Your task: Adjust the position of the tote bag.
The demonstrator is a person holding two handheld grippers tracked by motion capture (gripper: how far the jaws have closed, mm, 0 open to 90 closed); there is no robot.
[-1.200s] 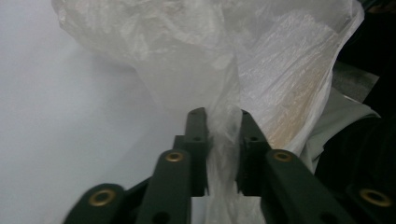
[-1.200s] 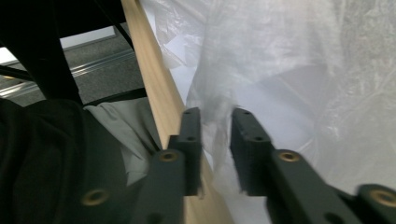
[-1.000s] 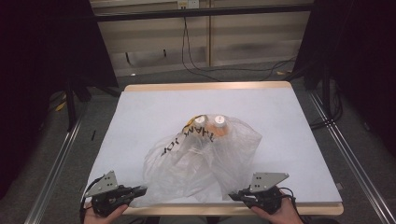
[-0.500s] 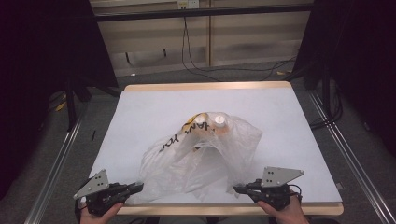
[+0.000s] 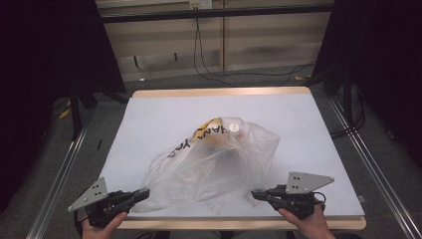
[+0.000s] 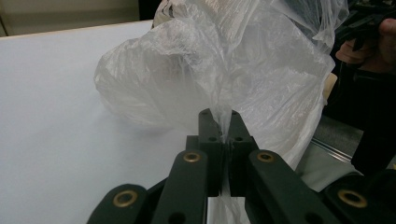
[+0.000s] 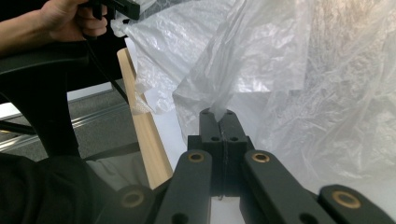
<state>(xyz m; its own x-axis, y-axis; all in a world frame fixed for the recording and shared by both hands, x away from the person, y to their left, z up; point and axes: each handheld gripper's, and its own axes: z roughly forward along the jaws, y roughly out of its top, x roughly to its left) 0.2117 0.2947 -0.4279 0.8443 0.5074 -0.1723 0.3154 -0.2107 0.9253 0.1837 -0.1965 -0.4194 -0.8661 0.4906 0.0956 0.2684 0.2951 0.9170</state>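
A: Plastic is being pinched at both near corners. A clear plastic bag (image 5: 214, 167) is being held over the front half of the white table (image 5: 164, 117), its bulk lying on the surface and its near edge being stretched between the two grippers.

B: How are the jaws of the left gripper (image 5: 141, 194) being kept?

A: Pressed together, with a twist of the bag's film being clamped between them. In the left gripper view the film (image 6: 224, 112) is being drawn up out of the closed jaws of that gripper (image 6: 224, 122), and more of it is trailing below them.

B: And the right gripper (image 5: 255, 194)?

A: The same is being shown there. In the right gripper view the jaws of that gripper (image 7: 221, 116) are being held tight on a gathered fold of the bag (image 7: 261, 60), beside the wooden table edge (image 7: 142, 130).

B: Is anything being carried inside the bag?

A: Something orange with a round white cap (image 5: 234, 128) is being seen through the film at the far end, next to a yellow strip with dark lettering (image 5: 199, 137). What it is cannot be told.

B: And the hands?

A: Each gripper is being gripped from below at the table's near edge, the left hand (image 5: 102, 229) and the right hand (image 5: 306, 225).
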